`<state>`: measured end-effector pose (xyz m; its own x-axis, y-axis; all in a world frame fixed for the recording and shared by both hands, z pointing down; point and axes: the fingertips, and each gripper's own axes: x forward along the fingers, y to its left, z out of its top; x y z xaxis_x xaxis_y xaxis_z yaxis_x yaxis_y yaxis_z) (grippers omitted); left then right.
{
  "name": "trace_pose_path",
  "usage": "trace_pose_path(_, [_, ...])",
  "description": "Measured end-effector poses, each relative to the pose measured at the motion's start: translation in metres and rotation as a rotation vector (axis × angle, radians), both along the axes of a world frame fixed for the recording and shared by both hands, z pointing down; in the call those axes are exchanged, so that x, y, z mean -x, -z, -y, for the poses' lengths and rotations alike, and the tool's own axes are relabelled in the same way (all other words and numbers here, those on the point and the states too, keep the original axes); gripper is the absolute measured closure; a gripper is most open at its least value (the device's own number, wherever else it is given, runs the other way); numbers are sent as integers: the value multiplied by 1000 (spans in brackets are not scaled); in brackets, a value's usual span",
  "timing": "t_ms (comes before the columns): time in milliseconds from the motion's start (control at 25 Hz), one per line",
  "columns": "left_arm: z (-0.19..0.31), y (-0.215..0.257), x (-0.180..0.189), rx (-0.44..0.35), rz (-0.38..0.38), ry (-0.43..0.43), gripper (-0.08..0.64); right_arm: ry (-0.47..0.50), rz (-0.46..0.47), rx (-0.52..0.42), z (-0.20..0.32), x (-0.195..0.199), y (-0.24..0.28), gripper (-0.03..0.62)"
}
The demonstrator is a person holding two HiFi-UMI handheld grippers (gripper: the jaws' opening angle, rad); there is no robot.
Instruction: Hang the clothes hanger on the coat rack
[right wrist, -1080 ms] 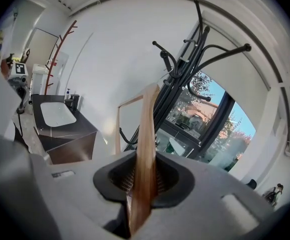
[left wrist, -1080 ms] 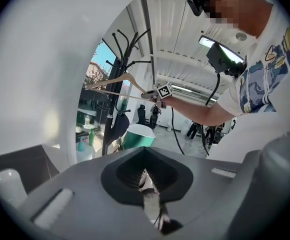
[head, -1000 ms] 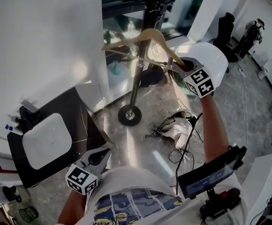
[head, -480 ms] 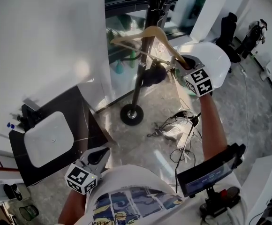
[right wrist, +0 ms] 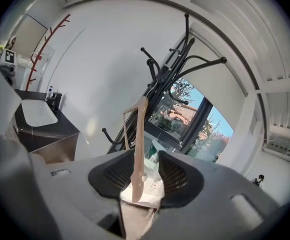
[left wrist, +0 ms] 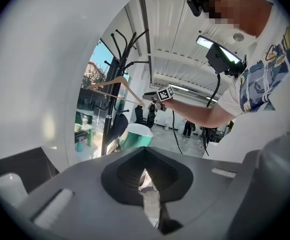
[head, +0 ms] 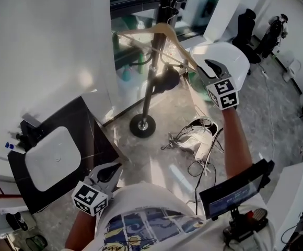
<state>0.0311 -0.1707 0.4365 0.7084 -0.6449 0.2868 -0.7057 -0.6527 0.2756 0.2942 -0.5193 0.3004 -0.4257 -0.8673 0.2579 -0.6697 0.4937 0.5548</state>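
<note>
The pale wooden clothes hanger hangs tilted against the black coat rack, its top close to the pole; I cannot make out its hook. My right gripper is at the hanger's right end. In the right gripper view the hanger's arm stands between the jaws of the right gripper, which are opening, with a gap on its right side. The rack's curved pegs rise behind it. My left gripper stays low near my body, shut and holding nothing.
A black cabinet with a white basin stands at the left against a white wall. Cables and a white power strip lie on the floor right of the rack's round base. A teal bin with a white top stands by the rack.
The right gripper's jaws have widened around the hanger's end, and that hand has drawn slightly up and back. The hanger stays at the rack. The left gripper has not moved.
</note>
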Motion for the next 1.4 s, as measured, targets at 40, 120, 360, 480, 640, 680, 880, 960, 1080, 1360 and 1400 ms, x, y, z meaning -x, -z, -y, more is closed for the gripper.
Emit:
trace_pose_path(40, [-2,0,0,0,-2,-12,558,-17,3,-7,-7,-4,0,448])
trace_pose_path(120, [-5,0,2,1,-6,-34,558,-45,17,-21,-22,-8,1,448])
trace_pose_path(360, [-11,9,13,-3,-12,-94,558,-93,69,-18,-92,9,-4,448])
trace_pose_path(480, [-17,15,21,-2,-11,-125,558,-101,118,5,-136,31,-19,448])
trace_pose_path(640, [-28,22,36,-14,-1,-165,558,-83,212,108,-197,72,-50,453])
trace_pose_path(680, [-30,24,40,-17,1,-174,558,-75,232,126,-212,84,-56,455])
trace_pose_path(880, [-46,32,56,-42,0,-220,558,-31,284,166,-282,135,-69,490])
trace_pose_path(960, [-51,38,61,-57,-3,-237,558,-10,304,186,-306,155,-74,519])
trace_pose_path(1080, [-61,35,72,-72,-15,-255,558,12,315,231,-333,184,-87,533])
trace_pose_path(1360, [-85,35,86,-71,0,-303,558,49,347,268,-386,238,-98,589])
trace_pose_path(1400, [-88,36,87,-70,2,-303,558,55,349,271,-391,243,-98,589])
